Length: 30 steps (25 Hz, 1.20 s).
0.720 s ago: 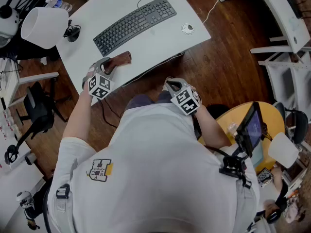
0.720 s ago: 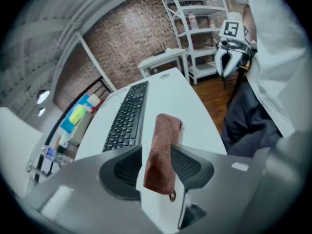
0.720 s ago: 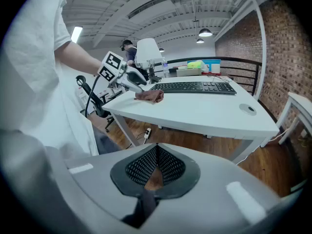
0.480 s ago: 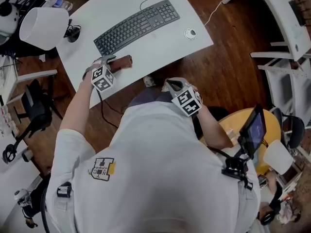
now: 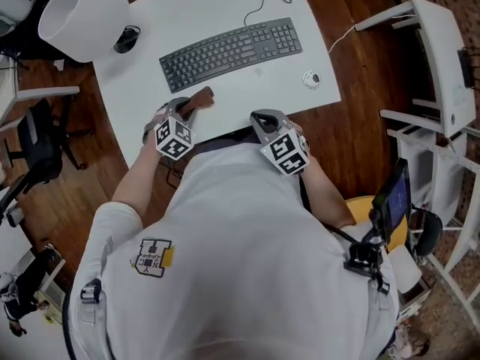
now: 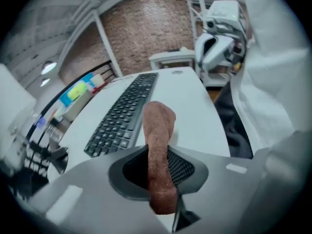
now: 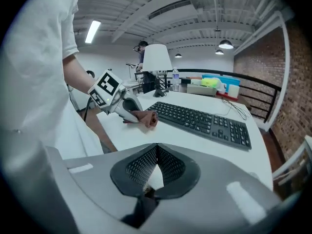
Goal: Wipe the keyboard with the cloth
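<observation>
We hold the cloth (image 6: 158,145) clamped in the left gripper (image 5: 182,108), its free end pointing ahead at the keyboard (image 5: 231,51). The keyboard lies just beyond the jaws on the table (image 5: 135,88), long axis across our reach. The right gripper (image 5: 262,118), jaws together and empty, sits farther off at the table's near edge; no container in play.

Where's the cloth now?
Head view, left of centre: the cloth is clamped in the left gripper at the desk edge, just short of the keyboard.

My head view looks steeply down on the keyboard (image 5: 231,51); both gripper views face it low, from nearby.
</observation>
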Motion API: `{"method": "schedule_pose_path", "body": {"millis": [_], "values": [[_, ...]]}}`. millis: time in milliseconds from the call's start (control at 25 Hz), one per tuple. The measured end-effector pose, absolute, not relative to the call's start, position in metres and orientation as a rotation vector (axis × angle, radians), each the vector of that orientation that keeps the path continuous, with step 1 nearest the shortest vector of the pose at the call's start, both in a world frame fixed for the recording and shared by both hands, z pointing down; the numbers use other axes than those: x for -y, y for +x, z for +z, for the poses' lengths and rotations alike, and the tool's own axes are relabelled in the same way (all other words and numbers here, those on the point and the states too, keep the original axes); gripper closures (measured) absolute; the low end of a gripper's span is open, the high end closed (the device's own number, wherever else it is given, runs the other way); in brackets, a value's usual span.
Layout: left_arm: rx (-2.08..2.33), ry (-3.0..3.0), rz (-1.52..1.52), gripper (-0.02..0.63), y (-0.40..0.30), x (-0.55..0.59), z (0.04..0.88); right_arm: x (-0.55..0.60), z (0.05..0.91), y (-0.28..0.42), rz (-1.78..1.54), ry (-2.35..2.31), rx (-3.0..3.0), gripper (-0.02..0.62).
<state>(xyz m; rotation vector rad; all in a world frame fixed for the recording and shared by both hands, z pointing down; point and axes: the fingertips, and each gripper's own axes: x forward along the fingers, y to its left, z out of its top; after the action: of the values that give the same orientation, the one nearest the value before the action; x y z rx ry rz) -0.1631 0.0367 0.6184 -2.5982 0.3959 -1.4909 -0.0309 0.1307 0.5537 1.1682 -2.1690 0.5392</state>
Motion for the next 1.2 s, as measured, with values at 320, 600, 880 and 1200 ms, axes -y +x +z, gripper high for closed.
{"method": "schedule_pose_path", "body": {"millis": [320, 600, 880, 1200], "values": [[-1.615, -2.657, -1.573, 0.525, -0.205, 0.091, 0.582, -0.076, 0.524, -0.035, 0.318, 0.901, 2.303, 0.595], [-1.611, -2.358, -1.935, 0.523, -0.214, 0.109, 0.608, -0.025, 0.526, 0.055, 0.230, 0.818, 2.294, 0.595], [-1.431, -2.166, -2.101, 0.523, -0.211, 0.109, 0.613, 0.032, 0.567, 0.172, 0.391, 1.106, 2.058, 0.531], [-1.319, -2.059, -2.158, 0.525, -0.200, 0.109, 0.615, 0.036, 0.611, 0.208, 0.737, 1.241, 1.941, 0.529]]}}
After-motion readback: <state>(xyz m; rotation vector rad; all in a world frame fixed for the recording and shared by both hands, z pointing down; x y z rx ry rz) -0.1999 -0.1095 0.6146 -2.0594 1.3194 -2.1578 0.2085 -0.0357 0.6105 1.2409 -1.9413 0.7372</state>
